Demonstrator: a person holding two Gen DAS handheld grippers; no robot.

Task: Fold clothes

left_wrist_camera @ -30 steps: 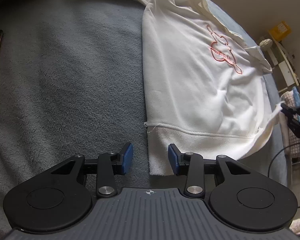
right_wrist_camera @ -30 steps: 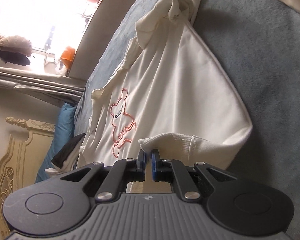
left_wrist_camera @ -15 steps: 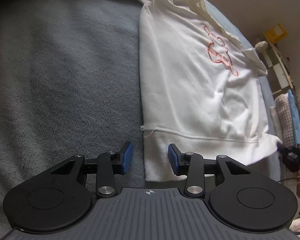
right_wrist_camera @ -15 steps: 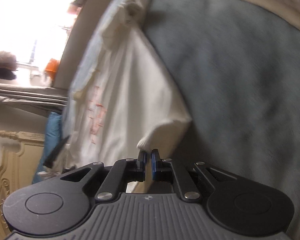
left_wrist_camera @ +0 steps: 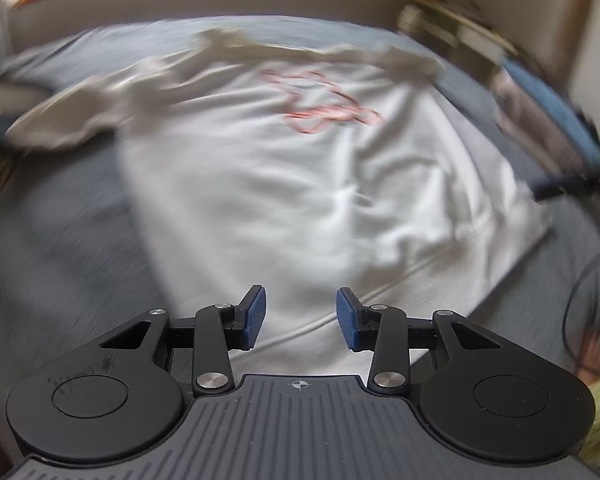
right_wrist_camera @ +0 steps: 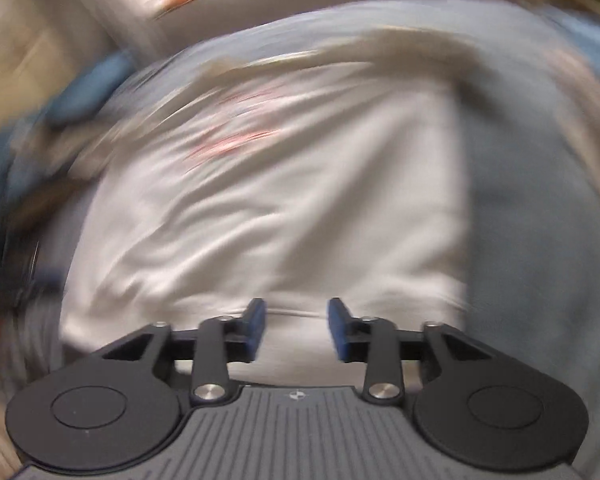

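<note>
I see the bed (left_wrist_camera: 56, 216) under its grey blanket filling both views, and on it the white sweatshirt (left_wrist_camera: 284, 184) lies spread face up, its red outline print (left_wrist_camera: 320, 108) toward the far edge and the ribbed hem nearest me. Sleeves and hood are bunched along the far side, though both wrist views are smeared, so I can't read them well. My left gripper (left_wrist_camera: 300, 314) hangs over the hem with its fingers apart and nothing between them. My right gripper (right_wrist_camera: 296, 326) has just been opening; its fingers now stand apart over the hem, holding no cloth.

My worry: wrinkles across the body could get locked into any fold. A pinch at this blur might also catch one layer only, or grab blanket along with the hem.
</note>
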